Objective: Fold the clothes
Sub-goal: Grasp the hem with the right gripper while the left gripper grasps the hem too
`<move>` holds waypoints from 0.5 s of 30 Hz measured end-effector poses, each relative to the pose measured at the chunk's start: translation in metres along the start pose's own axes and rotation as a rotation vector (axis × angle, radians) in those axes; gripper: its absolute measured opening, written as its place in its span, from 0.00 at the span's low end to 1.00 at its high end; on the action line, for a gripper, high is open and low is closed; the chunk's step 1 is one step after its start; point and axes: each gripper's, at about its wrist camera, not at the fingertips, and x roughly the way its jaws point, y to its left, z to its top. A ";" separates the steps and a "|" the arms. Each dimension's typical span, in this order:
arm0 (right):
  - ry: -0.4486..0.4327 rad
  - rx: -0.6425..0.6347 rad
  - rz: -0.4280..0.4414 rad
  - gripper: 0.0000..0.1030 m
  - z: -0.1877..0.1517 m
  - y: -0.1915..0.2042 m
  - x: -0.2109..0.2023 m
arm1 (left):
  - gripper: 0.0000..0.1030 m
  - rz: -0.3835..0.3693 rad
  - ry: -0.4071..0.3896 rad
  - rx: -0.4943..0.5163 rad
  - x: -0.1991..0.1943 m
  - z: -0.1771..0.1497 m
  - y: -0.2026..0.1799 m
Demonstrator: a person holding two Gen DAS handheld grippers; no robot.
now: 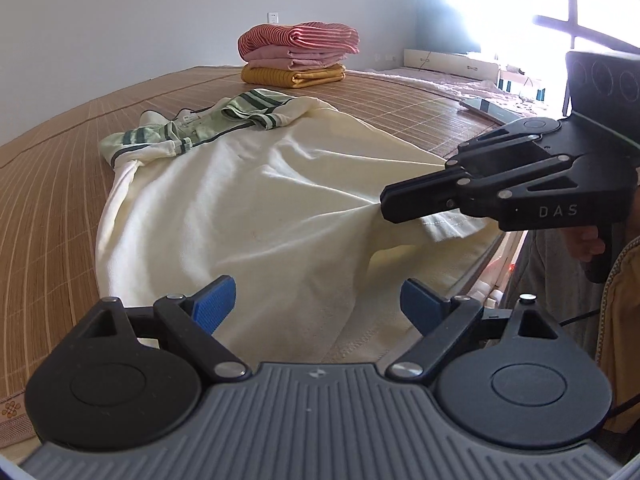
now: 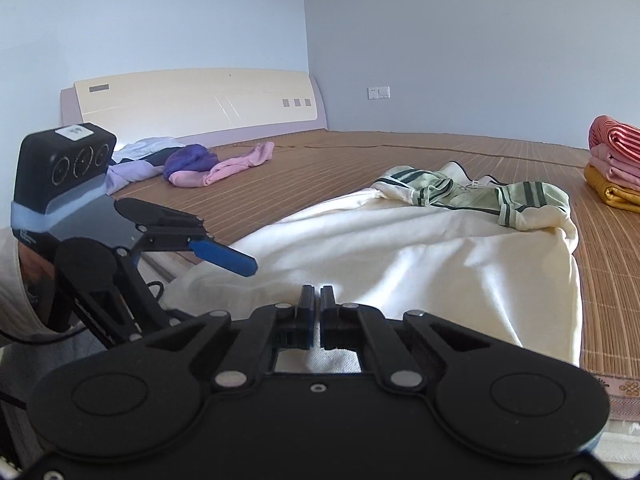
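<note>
- I see a woven bamboo mat covering the bed.
- A cream headboard stands against the wall.
- A white wall switch sits right of the headboard.
- A phone lies flat on the mat's far edge.
- The window is blown out with glare.

We find the shirt spread on the bed mat, its collar end lying away from us and its hem at the near edge of the bed. The stack of folded clothes sits on the mat beyond the collar. The right gripper meets the shirt's hem at its right side; the left gripper is over the near hem. In the right wrist view, loose garments lie before the headboard, well apart from the shirt. A flat device, possibly a phone, lies on the mat right of the shirt.
</note>
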 end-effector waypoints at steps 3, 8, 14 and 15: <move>-0.018 0.013 -0.001 0.03 0.001 0.000 -0.004 | 0.90 0.141 -0.035 0.085 0.006 0.003 -0.014; -0.022 0.035 0.006 0.03 0.000 -0.004 -0.004 | 0.90 0.354 -0.006 0.320 0.016 -0.001 -0.030; -0.017 0.065 0.077 0.03 -0.003 -0.005 -0.004 | 0.90 0.456 0.056 0.327 -0.001 -0.010 -0.006; -0.007 0.063 0.084 0.03 -0.003 -0.005 -0.003 | 0.90 0.471 0.061 0.315 -0.006 -0.012 -0.001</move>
